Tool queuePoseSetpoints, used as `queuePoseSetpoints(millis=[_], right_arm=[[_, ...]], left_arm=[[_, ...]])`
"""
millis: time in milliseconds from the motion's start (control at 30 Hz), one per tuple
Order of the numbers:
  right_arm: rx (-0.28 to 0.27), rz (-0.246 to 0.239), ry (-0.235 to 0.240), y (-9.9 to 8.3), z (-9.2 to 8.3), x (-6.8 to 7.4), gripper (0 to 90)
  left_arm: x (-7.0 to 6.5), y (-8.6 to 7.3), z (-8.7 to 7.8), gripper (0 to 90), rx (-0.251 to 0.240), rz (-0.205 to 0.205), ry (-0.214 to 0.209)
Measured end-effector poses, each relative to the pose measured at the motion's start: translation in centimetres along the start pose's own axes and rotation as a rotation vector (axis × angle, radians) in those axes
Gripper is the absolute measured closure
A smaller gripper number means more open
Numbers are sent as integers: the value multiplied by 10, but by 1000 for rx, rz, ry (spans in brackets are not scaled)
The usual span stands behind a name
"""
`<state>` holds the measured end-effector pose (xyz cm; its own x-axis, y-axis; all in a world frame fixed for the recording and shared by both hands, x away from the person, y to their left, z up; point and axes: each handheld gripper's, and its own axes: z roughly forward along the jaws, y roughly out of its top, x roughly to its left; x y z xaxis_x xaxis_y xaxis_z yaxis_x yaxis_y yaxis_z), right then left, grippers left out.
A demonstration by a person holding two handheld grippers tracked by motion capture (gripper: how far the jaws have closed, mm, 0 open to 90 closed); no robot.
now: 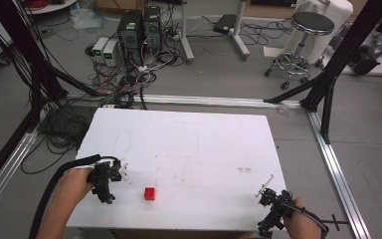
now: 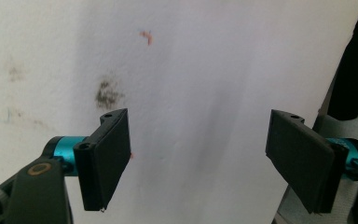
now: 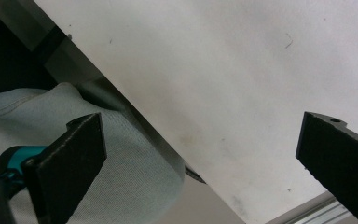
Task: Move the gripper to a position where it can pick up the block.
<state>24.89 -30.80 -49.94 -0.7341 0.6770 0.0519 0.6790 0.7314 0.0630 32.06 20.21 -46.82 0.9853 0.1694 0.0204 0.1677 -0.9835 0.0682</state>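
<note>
Fingers on both the left gripper (image 1: 110, 185) and right gripper (image 1: 269, 199) are spread wide, holding nothing. Red cube (image 1: 149, 193) sits on the tabletop (image 1: 189, 139) near the left one. Looks small, light, rigid; I'd pinch two opposite flat faces.

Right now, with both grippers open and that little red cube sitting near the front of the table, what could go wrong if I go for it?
1. The red cube sits near the front edge of the white table; a sideways nudge from the open left gripper might slide it off.
2. The cube is small next to the wide-open jaws, so closing off-centre could pinch a corner and flip it.
3. The right gripper hangs over the table's front corner and could catch the edge when moving in.
</note>
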Motion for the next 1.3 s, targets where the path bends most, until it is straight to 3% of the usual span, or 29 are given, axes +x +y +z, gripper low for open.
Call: queuePoseSetpoints(millis=[367,667,867,1300], right_arm=[[-8,-10,1,0,-1,0,7],[-13,-3,5,-1,-3,0,7],[-13,-6,9,-1,-3,1,7],[-13,-14,15,0,-2,1,7]], left_arm=[[-2,46,0,224,-4,101,-11],[-7,77,10,224,10,177,-54],[-11,91,18,224,31,220,-75],[-18,109,32,224,50,258,-73]])
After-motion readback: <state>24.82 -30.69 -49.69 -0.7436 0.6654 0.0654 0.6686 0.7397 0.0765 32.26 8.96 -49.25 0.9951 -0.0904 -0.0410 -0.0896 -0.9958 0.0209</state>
